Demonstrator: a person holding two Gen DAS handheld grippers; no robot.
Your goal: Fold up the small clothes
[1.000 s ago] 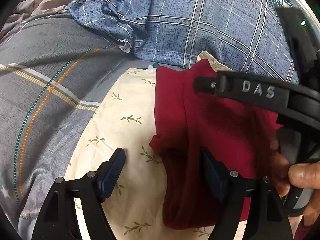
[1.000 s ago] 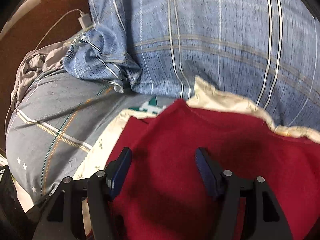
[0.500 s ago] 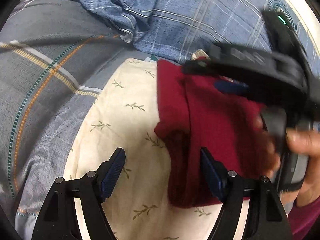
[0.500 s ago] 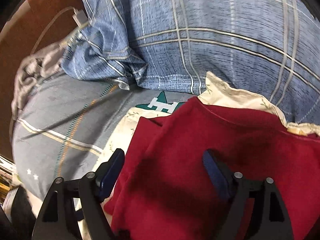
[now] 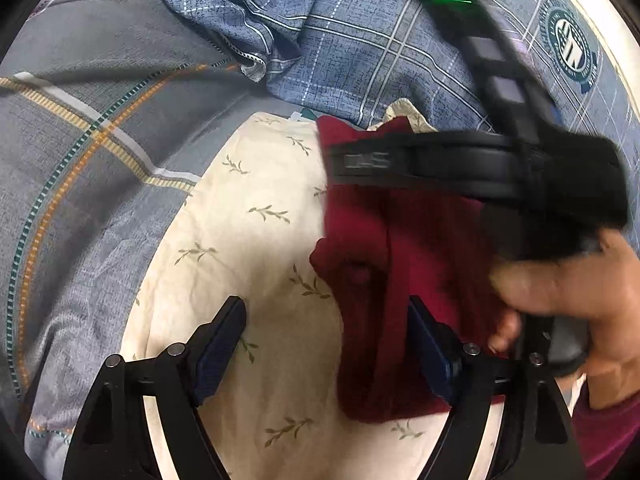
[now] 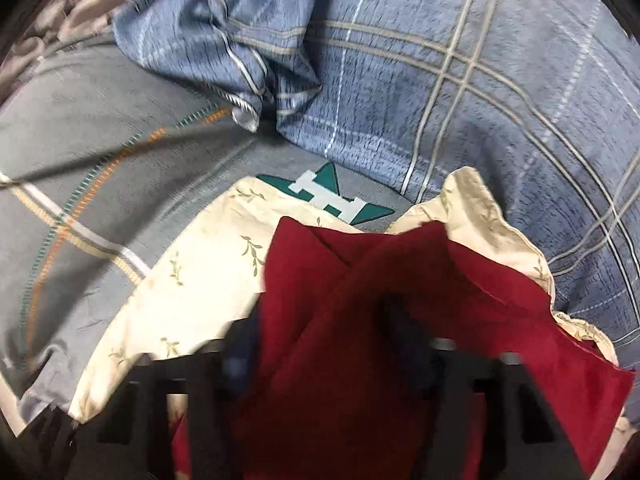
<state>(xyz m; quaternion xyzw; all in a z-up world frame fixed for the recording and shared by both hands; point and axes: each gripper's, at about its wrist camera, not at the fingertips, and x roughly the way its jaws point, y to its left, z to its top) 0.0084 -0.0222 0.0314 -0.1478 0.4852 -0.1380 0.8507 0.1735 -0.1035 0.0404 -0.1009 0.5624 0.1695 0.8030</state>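
Cloth is the thing that matters here: the dark red garment (image 5: 420, 248) is lying on the cream leaf-print cloth (image 5: 248, 248), its long axis running away from the left gripper (image 5: 328, 344), with most of its body sitting ahead and off to that gripper's right. Its near left edge is falling between the left gripper's fingers, close to the right-hand pad (image 5: 430, 352), yet neither pad is pressing on it; the jaws are standing wide and released, having just been opening a little further.

Closer to the fabric is the right gripper (image 6: 324, 360), which is hanging directly over the garment and pointing steeply down at it. A raised ridge of red fabric is sitting between its blurred fingers, and the jaws have just been closing on it. Whether the pads are already pinching the fold, I cannot tell through the blur.

From the left wrist view, the person's hand (image 5: 572, 292) is wrapping the right tool's handle just beyond the left gripper's right finger.
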